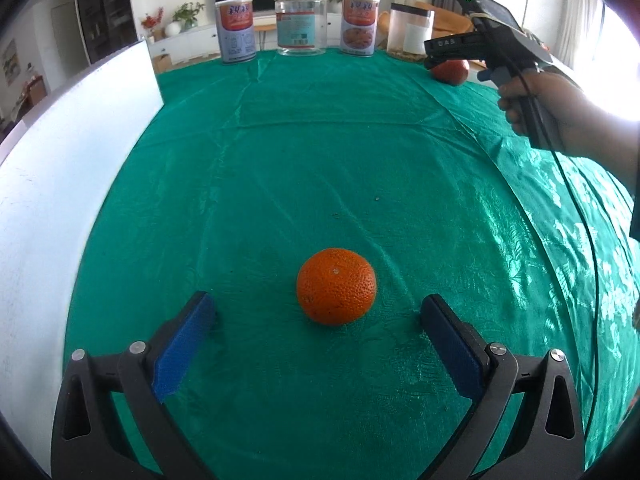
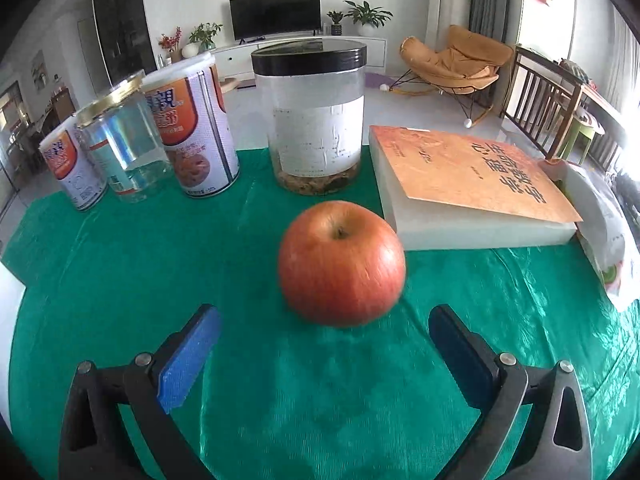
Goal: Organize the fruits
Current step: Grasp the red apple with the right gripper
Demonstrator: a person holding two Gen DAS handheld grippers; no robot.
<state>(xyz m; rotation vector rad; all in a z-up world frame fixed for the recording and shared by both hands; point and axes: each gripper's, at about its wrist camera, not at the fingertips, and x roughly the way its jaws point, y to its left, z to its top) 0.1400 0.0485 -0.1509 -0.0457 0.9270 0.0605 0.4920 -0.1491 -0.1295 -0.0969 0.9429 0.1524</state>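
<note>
Left claw (image 1: pixel 318 308) is spread wide, both blue pads (image 1: pixel 182 350) well apart and gripping nothing. The orange (image 1: pixel 336 286) sits on the green cloth (image 1: pixel 300 160) just past the tips, at 12 o'clock from the claw and a touch toward the right finger, not touching either pad. A white board (image 1: pixel 60 176) runs along the table edge from 9 to 11 o'clock. Far across the cloth at 12 o'clock stand 2 printed cans (image 1: pixel 235 30) with a clear jar (image 1: pixel 301 22) between them, and a black-lidded tub (image 1: pixel 410 28) beside the right-hand can. At 2 o'clock the person's hand (image 1: pixel 532 106) holds the other tool over the apple (image 1: pixel 452 71).

Over to the right claw (image 2: pixel 324 320): it too is fully open, pads (image 2: pixel 188 360) wide apart, nothing held. The apple (image 2: pixel 341 262) rests on the cloth (image 2: pixel 160 280) just beyond the tips, at 12 o'clock, stem dimple up, clear of both fingers. Straight behind it stands the black-lidded tub (image 2: pixel 314 120), with some brown contents at its bottom. At 10 o'clock, 2 cans (image 2: pixel 192 132) with the clear jar (image 2: pixel 120 140) between them. At 2 o'clock lies a thick orange-covered book (image 2: pixel 472 184), close beside the apple; whether they touch I cannot tell. A white plastic bag (image 2: pixel 608 232) sits at 3 o'clock, at the table's edge.
</note>
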